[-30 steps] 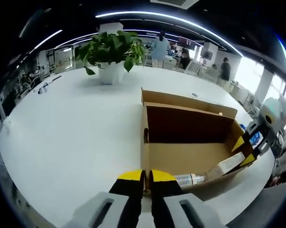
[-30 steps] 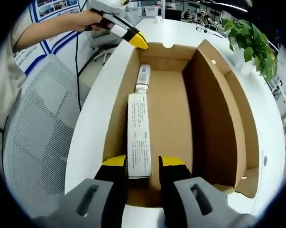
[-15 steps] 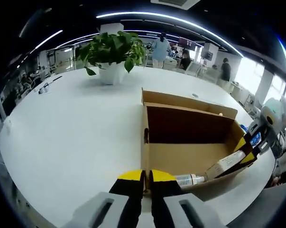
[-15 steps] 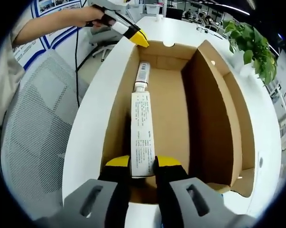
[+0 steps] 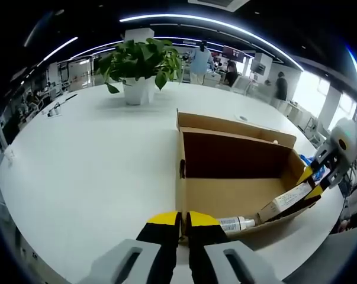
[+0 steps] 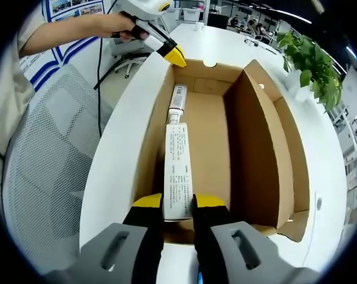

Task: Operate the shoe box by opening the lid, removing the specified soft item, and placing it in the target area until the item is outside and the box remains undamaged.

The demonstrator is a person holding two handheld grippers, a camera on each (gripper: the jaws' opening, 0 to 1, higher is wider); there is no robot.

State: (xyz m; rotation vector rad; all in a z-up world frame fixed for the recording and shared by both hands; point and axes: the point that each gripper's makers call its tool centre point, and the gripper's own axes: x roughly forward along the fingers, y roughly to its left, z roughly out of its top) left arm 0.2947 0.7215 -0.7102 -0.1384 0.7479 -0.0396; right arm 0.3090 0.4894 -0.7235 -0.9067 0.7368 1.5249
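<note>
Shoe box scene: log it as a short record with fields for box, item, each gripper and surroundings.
box: cardboard shoe box, lid open, on white table
item: white tube with printed text, lying along box floor, cap end away from right gripper
right gripper: jaws shut on tube's near end
left gripper: jaws closed on box's end wall
surroundings: potted plant on table, mesh chair beside it

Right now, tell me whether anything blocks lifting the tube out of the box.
Nothing visible does. The lid stands open, and the right claw is shut on the tube over the box's near wall.
</note>
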